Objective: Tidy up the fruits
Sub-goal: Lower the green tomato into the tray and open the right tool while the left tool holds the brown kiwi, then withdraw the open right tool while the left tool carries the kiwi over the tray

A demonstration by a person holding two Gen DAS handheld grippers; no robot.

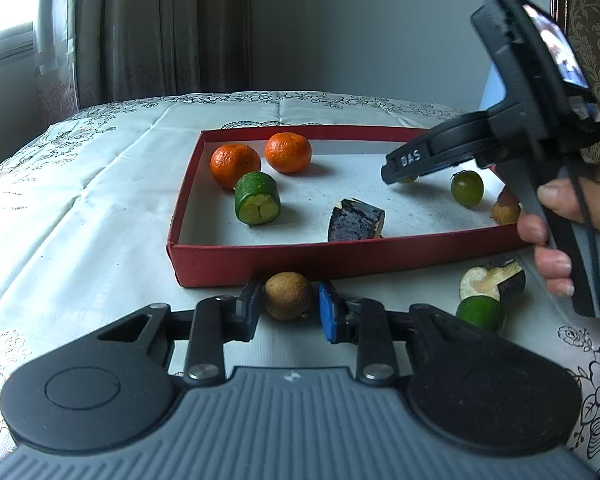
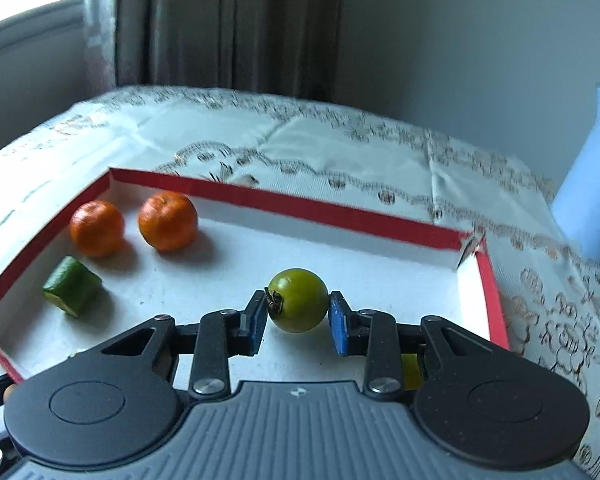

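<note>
From the left wrist camera, the left tongs (image 1: 289, 312) stand apart around a brown round fruit (image 1: 288, 295) that sits on the patterned cloth (image 1: 80, 208) of the desk, just in front of the red box (image 1: 300, 258); a gap shows on each side of the fruit, so nothing is gripped. Inside the box lie two oranges (image 1: 235, 164), a green cut piece (image 1: 257, 198), a dark wedge (image 1: 356, 221), a green tomato (image 1: 467, 187) and another brown fruit (image 1: 505, 211) (partly hidden by the hand). Outside the box, to the right, a dark cut piece (image 1: 494, 279) rests against a green one (image 1: 481, 313). The right hand (image 1: 560, 232) holds its tool over the box.

From the right wrist camera, the right tongs (image 2: 298, 322) sit inside the box (image 2: 380, 222), spread around a green tomato (image 2: 299, 300) with a sliver of space by each blue pad (image 2: 339, 328); whether it touches is unclear. The oranges (image 2: 168, 221) and the green piece (image 2: 72, 286) lie to the left. A pale blue object (image 2: 592, 184) stands beyond the box.
</note>
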